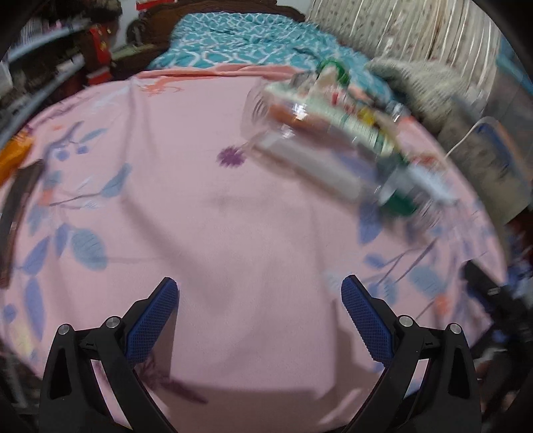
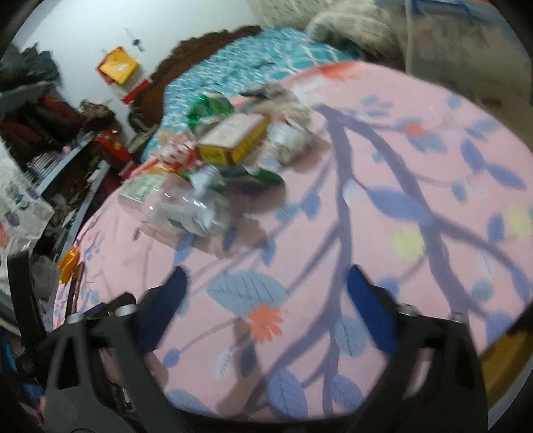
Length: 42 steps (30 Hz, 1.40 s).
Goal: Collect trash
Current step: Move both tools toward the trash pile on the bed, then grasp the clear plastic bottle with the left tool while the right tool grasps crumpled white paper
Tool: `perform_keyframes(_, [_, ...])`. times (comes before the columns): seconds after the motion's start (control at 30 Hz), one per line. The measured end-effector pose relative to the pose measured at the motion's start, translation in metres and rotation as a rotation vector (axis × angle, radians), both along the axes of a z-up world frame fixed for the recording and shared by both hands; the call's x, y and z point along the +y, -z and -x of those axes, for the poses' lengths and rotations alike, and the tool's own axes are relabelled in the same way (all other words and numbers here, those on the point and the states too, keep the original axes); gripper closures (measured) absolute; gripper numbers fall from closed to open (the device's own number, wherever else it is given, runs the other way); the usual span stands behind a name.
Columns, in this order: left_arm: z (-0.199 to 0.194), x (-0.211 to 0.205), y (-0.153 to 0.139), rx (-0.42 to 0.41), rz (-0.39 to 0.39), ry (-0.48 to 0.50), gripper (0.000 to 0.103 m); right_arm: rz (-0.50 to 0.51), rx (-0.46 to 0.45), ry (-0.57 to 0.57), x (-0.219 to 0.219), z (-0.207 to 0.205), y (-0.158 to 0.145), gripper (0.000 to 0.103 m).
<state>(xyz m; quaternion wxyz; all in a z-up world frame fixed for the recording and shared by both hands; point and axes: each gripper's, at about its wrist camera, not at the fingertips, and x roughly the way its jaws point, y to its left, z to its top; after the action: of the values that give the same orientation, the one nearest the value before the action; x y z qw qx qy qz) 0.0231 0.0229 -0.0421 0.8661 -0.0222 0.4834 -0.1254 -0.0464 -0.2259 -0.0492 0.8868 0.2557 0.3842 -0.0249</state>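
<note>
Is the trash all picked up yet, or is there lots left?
Nothing looks collected yet. Both the left gripper and right gripper have open, empty jaws. Still left on the pink cloth: the clear plastic bottle, yellow box and crumpled wrappers.

Pink floral sheet [image 1: 200, 206] spreads beneath and beyond the jaws. Teal quilt [image 1: 240, 43] further ahead; cluttered shelves [image 2: 56, 146] left; white wall [image 2: 160, 23] behind.

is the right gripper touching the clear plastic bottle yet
Apart. The right wrist view shows the right gripper open over bare pink cloth, with the clear plastic bottle lying farther ahead, a strip of cloth between them.
</note>
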Motion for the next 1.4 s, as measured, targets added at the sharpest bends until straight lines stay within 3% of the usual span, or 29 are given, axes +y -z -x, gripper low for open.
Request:
perform_keyframes(0.13, [-0.027,0.01,-0.021,0.003,0.097,-0.009,0.009,0.16,-0.039,-0.211,0.027,-0.034,-0.016,0.049])
perform_keyframes(0.23, [-0.044,0.018,-0.03,0.021,0.188,-0.026,0.009,0.112,-0.014,-0.218,0.02,-0.06,-0.01,0.047])
perform_keyframes(0.33, [-0.057,0.019,-0.034,0.014,0.188,-0.022,0.009,0.051,0.005,-0.298,0.027,-0.078,0.001,0.045])
perform_keyframes(0.47, [-0.074,0.02,-0.038,0.014,0.178,-0.022,0.009,0.154,-0.107,-0.578,0.099,-0.052,-0.014,0.044])
perform_keyframes(0.53, [-0.081,0.017,-0.038,0.014,0.172,-0.018,0.009,0.195,-0.136,-0.635,0.116,-0.039,-0.019,0.044])
perform_keyframes(0.63, [-0.089,0.009,-0.036,0.011,0.139,-0.022,0.009,0.136,-0.153,-0.601,0.098,-0.034,-0.024,0.044])
perform_keyframes(0.73, [-0.096,-0.007,-0.031,0.006,0.105,-0.017,0.008,0.134,-0.179,-0.464,0.063,-0.034,-0.028,0.043])
perform_keyframes(0.87, [-0.11,-0.033,-0.031,-0.003,0.049,-0.013,0.009,0.155,-0.142,-0.321,0.025,-0.041,-0.023,0.04])
perform_keyframes(1.0, [-0.124,-0.055,-0.031,-0.018,-0.007,-0.04,0.009,0.169,-0.106,-0.25,0.002,-0.055,-0.017,0.039])
perform_keyframes(1.13, [-0.125,-0.067,-0.022,-0.042,-0.086,-0.048,0.009,0.203,-0.046,-0.293,0.007,-0.08,-0.003,0.036])
perform_keyframes(1.2, [-0.126,-0.065,-0.012,-0.03,-0.108,-0.041,0.007,0.218,-0.004,-0.338,0.014,-0.091,0.003,0.026])
perform_keyframes(1.23, [-0.125,-0.06,-0.007,-0.018,-0.075,-0.026,0.008,0.234,0.009,-0.359,0.019,-0.096,0.005,0.013])
perform_keyframes(1.27, [-0.121,-0.052,-0.005,-0.021,-0.027,-0.019,0.008,0.277,0.033,-0.378,0.026,-0.101,0.006,0.009])
perform_keyframes(1.4, [-0.1,-0.027,-0.014,-0.062,0.01,0.003,0.027,0.323,0.073,-0.415,0.037,-0.11,0.013,0.016])
